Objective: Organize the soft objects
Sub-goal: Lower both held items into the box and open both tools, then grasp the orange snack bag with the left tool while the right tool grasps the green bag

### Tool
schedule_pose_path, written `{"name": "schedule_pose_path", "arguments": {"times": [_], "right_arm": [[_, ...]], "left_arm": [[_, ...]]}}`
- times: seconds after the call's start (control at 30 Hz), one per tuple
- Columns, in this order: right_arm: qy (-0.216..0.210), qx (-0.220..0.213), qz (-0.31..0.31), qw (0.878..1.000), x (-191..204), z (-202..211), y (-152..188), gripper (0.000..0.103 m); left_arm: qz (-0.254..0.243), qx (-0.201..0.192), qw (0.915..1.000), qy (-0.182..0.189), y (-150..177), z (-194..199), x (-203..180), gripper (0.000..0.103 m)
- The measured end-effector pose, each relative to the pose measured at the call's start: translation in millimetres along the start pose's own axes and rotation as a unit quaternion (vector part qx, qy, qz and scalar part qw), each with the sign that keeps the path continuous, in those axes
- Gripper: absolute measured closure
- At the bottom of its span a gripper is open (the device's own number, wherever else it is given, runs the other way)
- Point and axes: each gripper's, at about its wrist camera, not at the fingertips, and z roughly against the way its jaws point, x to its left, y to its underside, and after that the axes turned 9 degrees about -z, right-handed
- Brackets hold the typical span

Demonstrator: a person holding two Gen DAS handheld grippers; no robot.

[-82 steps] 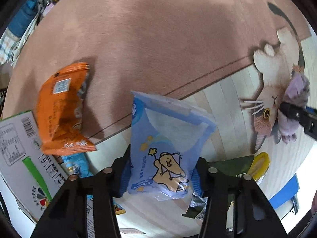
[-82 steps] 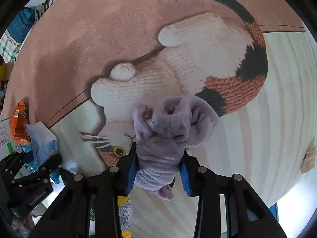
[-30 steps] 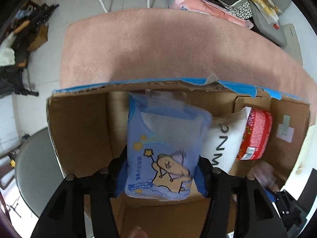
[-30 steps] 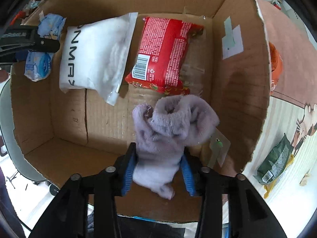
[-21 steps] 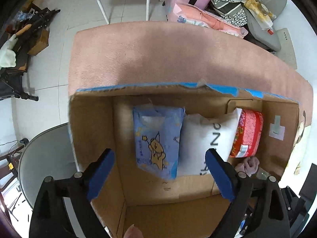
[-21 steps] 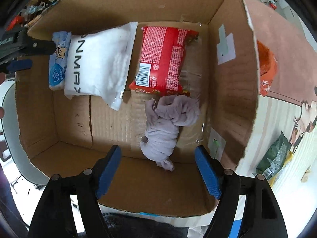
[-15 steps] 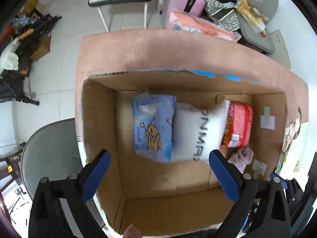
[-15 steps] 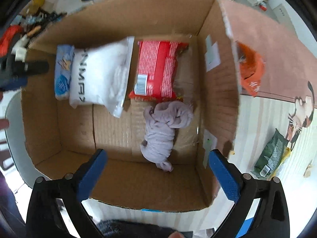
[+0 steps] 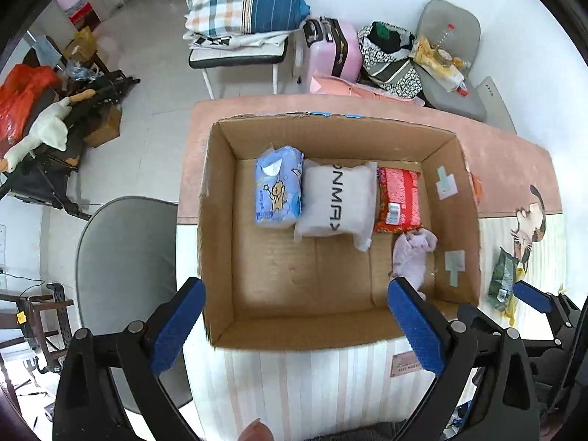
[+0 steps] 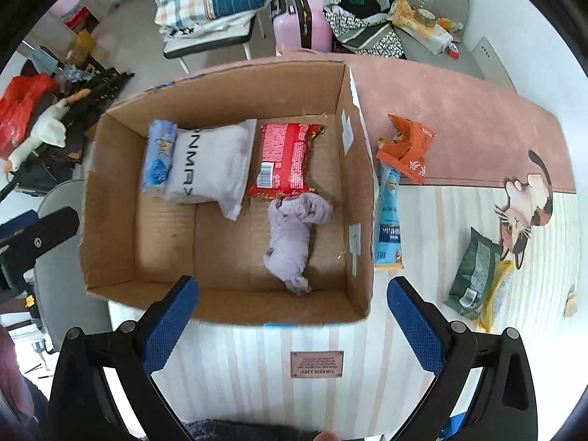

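Both claws, left claw (image 9: pixel 294 325) & right claw (image 10: pixel 292 321), wide, empty, above cardboard box (image 10: pixel 362 202).

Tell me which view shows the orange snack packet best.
The right wrist view: the orange snack packet lies fully visible on the pink mat beside the cardboard box. In the left wrist view, the box wall hides nearly all of it.

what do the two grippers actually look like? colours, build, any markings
Both look alike. The left gripper and right gripper each have two black angular arms ending in fingers faced with blue pads. Round silver fasteners sit on the black arms at the joints. No cables, labels or sleeves are visible; a bit of the person's skin shows at the frame edges.
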Motion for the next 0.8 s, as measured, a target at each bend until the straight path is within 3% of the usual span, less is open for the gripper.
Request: {"name": "schedule_pose_path", "arguments": {"times": [0.27,0.47,0.67,0.8], "right_arm": [[-0.049,-0.021,-0.014,0.998,-33,40,10,0.000],[-0.054,-0.026,-0.102,0.993,-127,43,-3,0.000],[-0.032,0.007,-0.208,0.978,-249,-7,-17,0.001],[-0.050,0.064,-0.255,0.963,-306,-58,-23,0.018]], "left_arm": [[-0.011,-0.027,0.9996,0.004,3,32,-50,0.002],[-0.079,-0.038,0.9961,-0.014,-31,35,-131,0.002],[-0.169,0.003,0.9856,-0.013,-80,-13,-230,0.002],[-0.224,0.053,0.9726,-0.034,-120,-72,-291,0.002]]}}
